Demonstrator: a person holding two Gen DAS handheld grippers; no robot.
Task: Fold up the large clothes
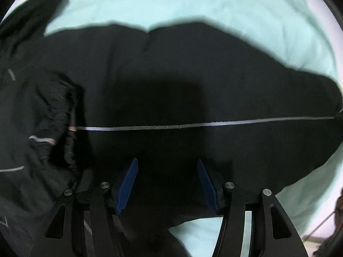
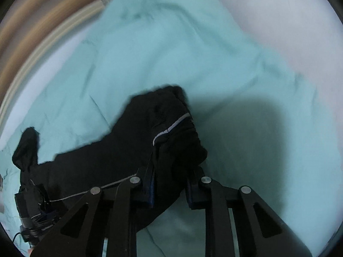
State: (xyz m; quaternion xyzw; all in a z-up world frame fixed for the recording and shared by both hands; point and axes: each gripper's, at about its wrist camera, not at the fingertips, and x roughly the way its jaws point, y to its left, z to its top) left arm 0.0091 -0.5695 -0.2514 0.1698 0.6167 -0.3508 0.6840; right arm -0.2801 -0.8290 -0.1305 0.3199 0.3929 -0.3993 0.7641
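A black jacket (image 1: 171, 81) lies spread on the mint sheet (image 1: 193, 4), bare sheet beyond its far edge. The left gripper (image 1: 167, 184) hovers over it, fingers wide apart, holding nothing. The right gripper (image 2: 169, 189) has its fingers clamped on the jacket's bunched end (image 2: 171, 128); bare sheet surrounds it.

Mint sheet (image 2: 171, 49) covers bed; wooden slats (image 2: 42, 17) behind.
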